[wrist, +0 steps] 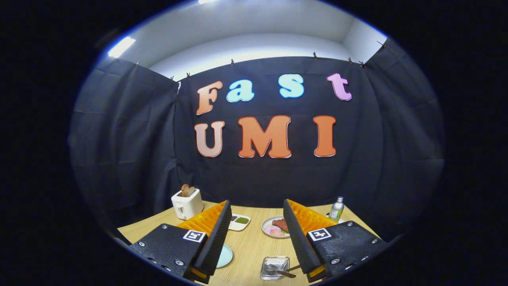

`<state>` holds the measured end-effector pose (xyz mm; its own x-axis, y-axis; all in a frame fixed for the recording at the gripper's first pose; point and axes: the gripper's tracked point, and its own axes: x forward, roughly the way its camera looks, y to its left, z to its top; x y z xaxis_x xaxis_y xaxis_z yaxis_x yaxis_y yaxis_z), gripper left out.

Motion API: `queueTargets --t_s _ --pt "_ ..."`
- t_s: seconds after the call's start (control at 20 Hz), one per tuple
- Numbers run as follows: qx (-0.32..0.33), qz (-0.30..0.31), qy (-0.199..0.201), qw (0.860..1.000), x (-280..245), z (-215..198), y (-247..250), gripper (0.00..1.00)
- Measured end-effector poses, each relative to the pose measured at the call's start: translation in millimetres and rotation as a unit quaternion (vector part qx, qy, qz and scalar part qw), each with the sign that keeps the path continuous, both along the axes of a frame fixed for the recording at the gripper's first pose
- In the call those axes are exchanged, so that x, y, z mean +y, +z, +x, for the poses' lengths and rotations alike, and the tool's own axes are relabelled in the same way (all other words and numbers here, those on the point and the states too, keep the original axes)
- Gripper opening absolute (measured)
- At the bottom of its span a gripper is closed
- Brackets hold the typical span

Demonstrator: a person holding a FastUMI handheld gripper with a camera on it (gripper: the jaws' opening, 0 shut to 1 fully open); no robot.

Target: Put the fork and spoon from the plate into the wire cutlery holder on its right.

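The worktop point(250, 242) stretches ahead beneath the hand-held gripper point(257, 230), whose fingers stand wide apart and hold nothing, probably held high and level to approach. Beyond them sit a toaster point(186, 204), a plate of food point(274, 227) and a bottle point(337, 208). Between the fingers, close in, a glass dish point(274, 267) holds a dark-handled utensil point(283, 272), likely the spoon or fork.
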<state>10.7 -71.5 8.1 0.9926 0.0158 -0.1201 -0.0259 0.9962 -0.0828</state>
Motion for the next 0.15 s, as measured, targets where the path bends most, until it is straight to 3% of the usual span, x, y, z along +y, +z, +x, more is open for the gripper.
queueTargets --t_s 0.15 --pt "-0.038 -0.021 -0.01 0.999 9.3 -7.1 11.9 0.81"
